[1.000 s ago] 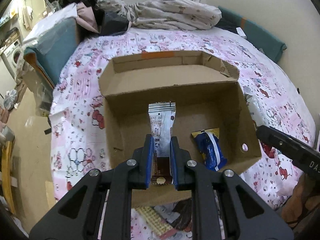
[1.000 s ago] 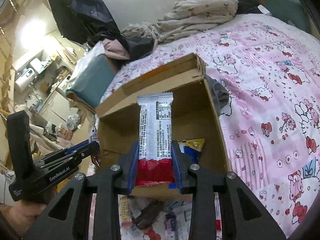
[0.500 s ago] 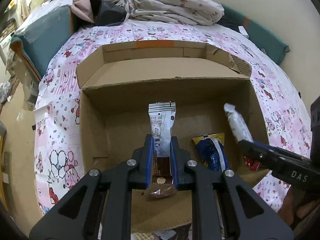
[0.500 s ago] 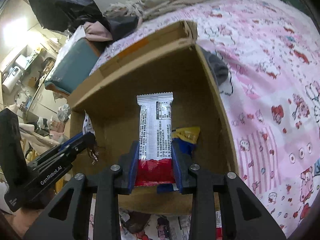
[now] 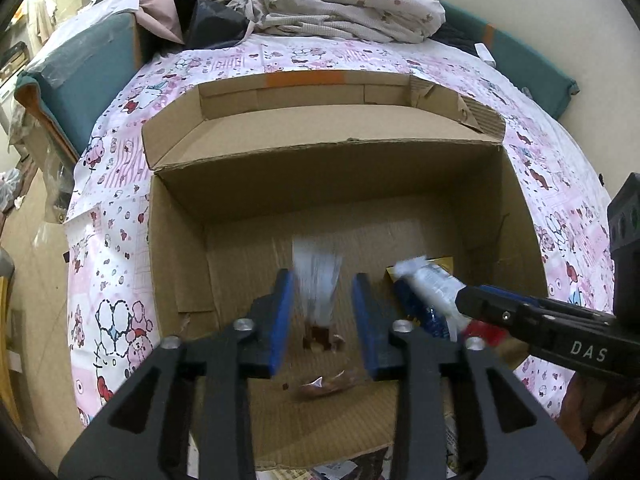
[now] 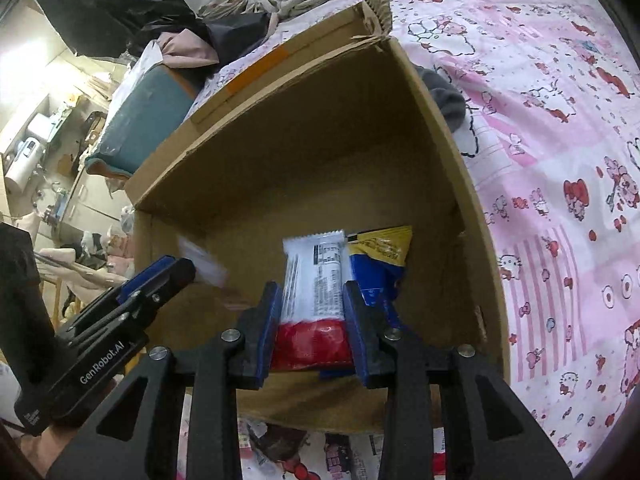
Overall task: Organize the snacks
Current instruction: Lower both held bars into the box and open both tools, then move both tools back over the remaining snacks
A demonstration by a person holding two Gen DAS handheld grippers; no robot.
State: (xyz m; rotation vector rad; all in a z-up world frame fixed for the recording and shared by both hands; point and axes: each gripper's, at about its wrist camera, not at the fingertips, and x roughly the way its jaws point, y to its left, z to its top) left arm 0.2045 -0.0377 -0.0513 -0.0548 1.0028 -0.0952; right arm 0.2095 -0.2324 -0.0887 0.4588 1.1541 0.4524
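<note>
An open cardboard box (image 5: 320,152) stands on the bed. My left gripper (image 5: 323,276) hangs over the box floor with its jaws opening. A white and brown snack wrapper (image 5: 316,300) is a blur between them, clear of both blue pads. My right gripper (image 6: 309,292) has its pads on a white and red snack bar (image 6: 312,264) low inside the box, and its jaws are starting to open. A blue and yellow packet (image 6: 376,260) lies on the box floor just right of that bar. The left gripper (image 6: 176,272) also shows in the right wrist view.
A pink cartoon-print bedspread (image 5: 120,184) surrounds the box. Crumpled bedding (image 5: 340,4) is piled at the far end. Loose snack packets (image 6: 280,448) lie on the bed before the box's near wall. A grey cloth (image 6: 448,100) rests against the box's right side.
Both grippers have sunk into the box. The left jaws have parted and let go of the white and brown snack, which drops. The right gripper's bar now rests beside the blue packet.
</note>
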